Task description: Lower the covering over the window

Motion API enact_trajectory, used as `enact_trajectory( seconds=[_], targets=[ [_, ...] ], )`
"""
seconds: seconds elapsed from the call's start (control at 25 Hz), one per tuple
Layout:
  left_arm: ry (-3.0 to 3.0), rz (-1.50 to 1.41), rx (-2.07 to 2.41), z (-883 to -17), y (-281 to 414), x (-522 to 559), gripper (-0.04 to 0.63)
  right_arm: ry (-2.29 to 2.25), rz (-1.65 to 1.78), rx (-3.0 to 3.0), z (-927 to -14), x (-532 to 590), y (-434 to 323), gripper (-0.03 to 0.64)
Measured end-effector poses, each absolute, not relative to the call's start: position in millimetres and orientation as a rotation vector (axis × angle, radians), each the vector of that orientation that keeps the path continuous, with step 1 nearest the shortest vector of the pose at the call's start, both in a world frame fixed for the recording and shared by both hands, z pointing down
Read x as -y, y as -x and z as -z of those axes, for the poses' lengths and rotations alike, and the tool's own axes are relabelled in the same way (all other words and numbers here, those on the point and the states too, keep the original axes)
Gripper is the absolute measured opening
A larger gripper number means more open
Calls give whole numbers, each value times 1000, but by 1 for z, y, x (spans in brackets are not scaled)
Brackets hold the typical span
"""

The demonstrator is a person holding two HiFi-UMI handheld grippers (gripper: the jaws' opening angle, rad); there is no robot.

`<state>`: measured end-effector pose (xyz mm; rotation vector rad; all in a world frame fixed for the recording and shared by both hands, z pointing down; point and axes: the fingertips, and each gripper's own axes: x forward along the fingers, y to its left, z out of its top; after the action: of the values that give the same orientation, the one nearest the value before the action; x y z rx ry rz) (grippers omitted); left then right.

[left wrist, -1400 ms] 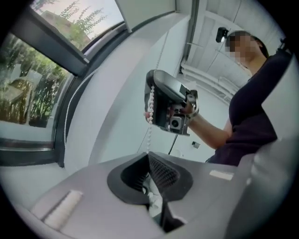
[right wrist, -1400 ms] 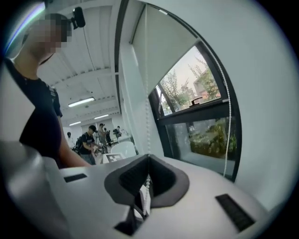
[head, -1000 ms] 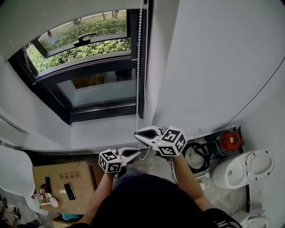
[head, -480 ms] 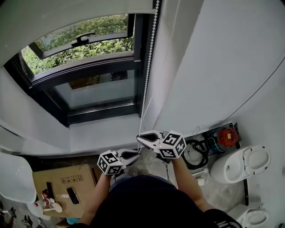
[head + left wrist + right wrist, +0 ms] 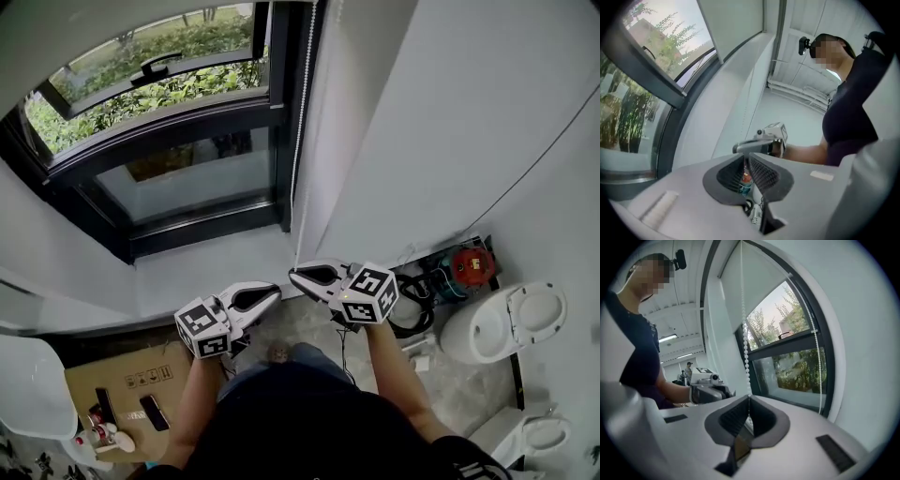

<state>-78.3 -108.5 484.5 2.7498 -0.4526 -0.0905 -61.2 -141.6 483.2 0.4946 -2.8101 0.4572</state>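
Note:
A white bead chain point(image 5: 302, 122) hangs down the right side of the dark-framed window point(image 5: 169, 178). My right gripper point(image 5: 294, 273) is shut on its lower end; in the right gripper view the chain point(image 5: 744, 333) runs straight down into the closed tips of that gripper point(image 5: 749, 397). A white roller blind point(image 5: 759, 282) covers only the top of the window. My left gripper point(image 5: 275, 292) sits lower left of the right one, shut, holding nothing and off the chain. In the left gripper view its tips point(image 5: 745, 157) meet, with the right gripper point(image 5: 761, 140) just beyond.
A white sill point(image 5: 206, 262) runs below the window. On the floor stand a cardboard box point(image 5: 122, 384) with small items at the left, a red device with black cables point(image 5: 464, 267) and a white toilet point(image 5: 506, 323) at the right. A white wall fills the right.
The left gripper has drawn away to the left and down from the chain's lower loop. The right gripper keeps its hold on the chain in nearly the same place.

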Motion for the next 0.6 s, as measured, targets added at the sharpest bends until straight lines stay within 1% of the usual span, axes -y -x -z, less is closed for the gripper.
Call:
enact_trajectory(
  seconds=[0.08,0.16,0.24,0.4,0.6],
  targets=[
    [-2806,94,455,-460,78,114,23,-499,-466,2815,-482,139,61,14],
    [-2837,92,454,-439,74,122,74,-502,-470,2824,-480,137,61,14],
    [-2846,97,442,-423,68,127,86,-508,-469,2821,-479,135,60,14],
    [-2851,116,376,-409,57,134,132,-522,-468,2806,-483,128,56,14],
    [-2859,199,297,-374,38,150,141,-539,-450,2794,-486,125,56,14]
  ],
)
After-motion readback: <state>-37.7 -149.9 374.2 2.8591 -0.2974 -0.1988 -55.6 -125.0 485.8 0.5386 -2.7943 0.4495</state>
